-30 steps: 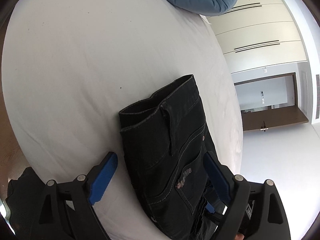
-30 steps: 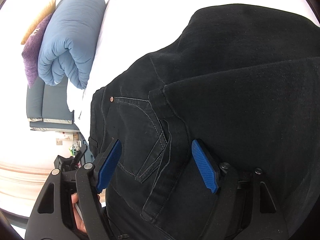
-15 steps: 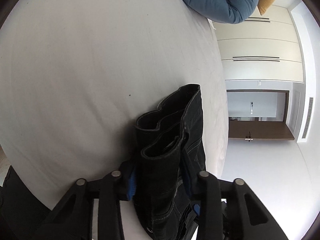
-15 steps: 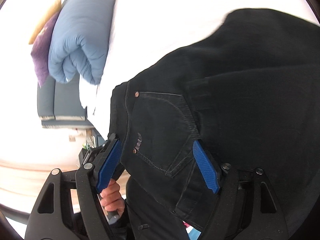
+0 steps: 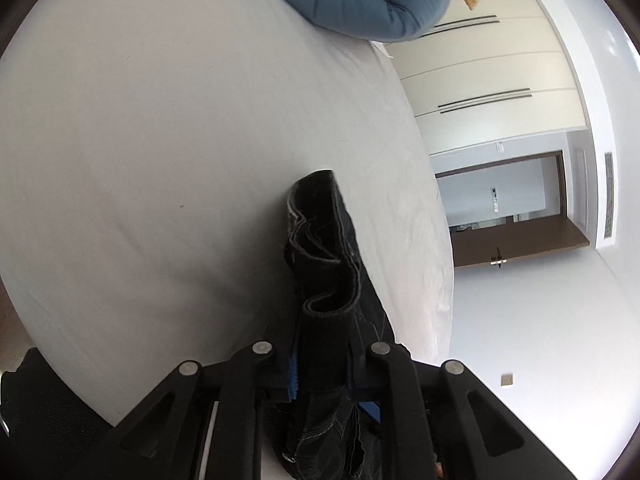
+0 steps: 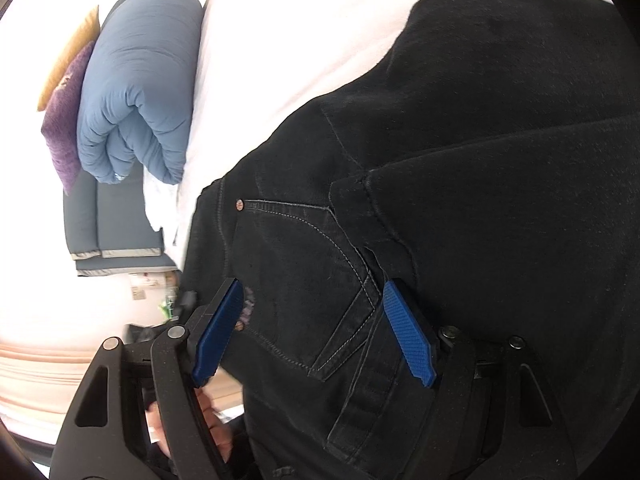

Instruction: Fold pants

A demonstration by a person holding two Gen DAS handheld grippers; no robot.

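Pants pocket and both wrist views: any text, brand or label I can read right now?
None legible.
Pants: pale embroidered mark on the back pocket, beside the right claw, too blurred to read.
Wall: small plate, no readable text.

A home bedroom: white-sheeted bed (image 5: 160,140), rolled blue duvet (image 6: 140,80), fitted wardrobes (image 5: 488,80).

No writing on the pants (image 6: 460,200) is legible.
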